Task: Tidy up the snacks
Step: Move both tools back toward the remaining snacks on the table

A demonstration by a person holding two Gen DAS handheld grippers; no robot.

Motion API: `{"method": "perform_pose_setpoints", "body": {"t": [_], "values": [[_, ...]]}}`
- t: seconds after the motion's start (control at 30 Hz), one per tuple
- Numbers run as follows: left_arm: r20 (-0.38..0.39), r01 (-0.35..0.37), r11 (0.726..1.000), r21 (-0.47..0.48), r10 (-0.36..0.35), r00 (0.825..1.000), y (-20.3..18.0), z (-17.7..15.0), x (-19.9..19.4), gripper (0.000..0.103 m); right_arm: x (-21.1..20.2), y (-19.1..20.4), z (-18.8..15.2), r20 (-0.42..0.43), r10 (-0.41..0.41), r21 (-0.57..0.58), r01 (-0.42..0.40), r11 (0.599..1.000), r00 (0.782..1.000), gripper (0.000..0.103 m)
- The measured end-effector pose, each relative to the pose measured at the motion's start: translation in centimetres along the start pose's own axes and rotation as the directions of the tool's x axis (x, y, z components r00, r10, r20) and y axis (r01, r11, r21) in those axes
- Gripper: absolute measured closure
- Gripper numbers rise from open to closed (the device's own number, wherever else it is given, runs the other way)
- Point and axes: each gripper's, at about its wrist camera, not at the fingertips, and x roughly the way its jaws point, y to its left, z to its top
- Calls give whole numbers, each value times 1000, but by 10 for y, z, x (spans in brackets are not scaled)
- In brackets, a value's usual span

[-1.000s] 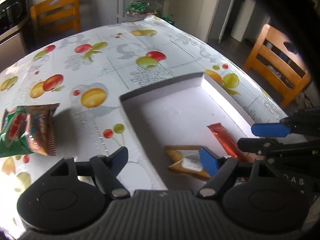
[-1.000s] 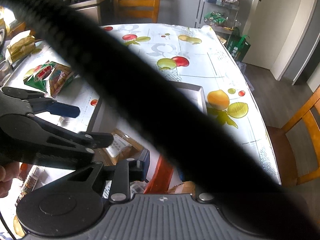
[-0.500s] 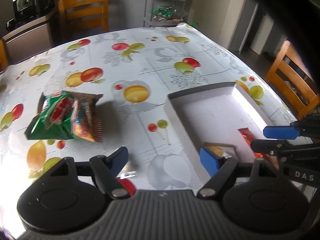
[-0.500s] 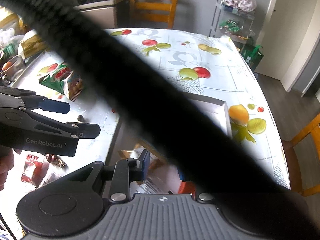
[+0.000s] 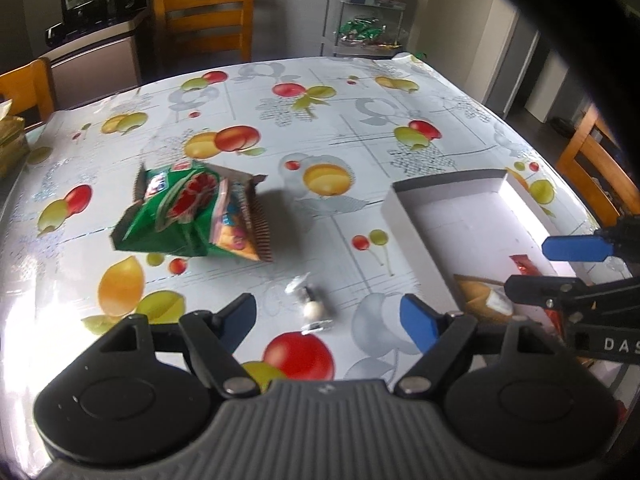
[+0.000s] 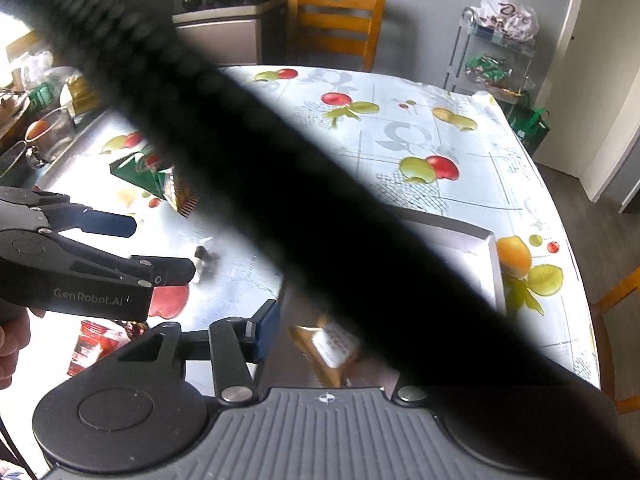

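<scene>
Snacks lie in two places: a green packet [image 5: 168, 216] and an orange packet [image 5: 240, 232] leaning on each other on the fruit-patterned desk [image 5: 340, 120], and a tan packet [image 5: 480, 292] and a red wrapper [image 5: 524, 266] inside the white box [image 5: 404, 216] to their right. A small foil-wrapped candy [image 5: 310, 308] sits on the desk between the packets and the box, just ahead of the left gripper [image 5: 328, 318]. That gripper hangs above the desk with its blue-padded fingers [image 5: 416, 318] wide apart and nothing between them.

The right gripper [image 5: 556, 266] reaches over the near end of the box, above the tan packet. Its jaws have just been opening; its fingers [image 5: 572, 248] stand apart and hold nothing. In the right wrist view a thick black cable [image 6: 300, 200] crosses the scene and hides one finger. A red snack wrapper [image 6: 96, 344] lies at the desk's near edge under the left gripper, beside the person's hand [image 6: 12, 344].
</scene>
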Motion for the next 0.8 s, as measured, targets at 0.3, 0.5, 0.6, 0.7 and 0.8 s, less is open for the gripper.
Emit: {"method": "perform_pose_setpoints", "body": {"t": [0.3, 0.5, 0.6, 0.7, 0.8], "values": [[2, -36, 998, -49, 36, 999, 32, -15, -16, 18, 4, 26, 8, 7, 35, -34, -35, 999, 999, 45], [-13, -62, 995, -80, 61, 998, 52, -28, -23, 18, 5, 45, 12, 7, 58, -63, -58, 996, 998, 43], [-20, -69, 994, -86, 68, 997, 60, -36, -27, 18, 6, 52, 13, 5, 67, -75, -66, 995, 998, 43], [-32, -78, 993, -93, 75, 997, 67, -44, -29, 13, 6, 60, 14, 5, 75, -89, -74, 993, 997, 41], [-48, -82, 991, -101, 78, 996, 72, -53, -30, 11, 6, 68, 14, 2, 82, -108, -81, 991, 997, 38]]}}
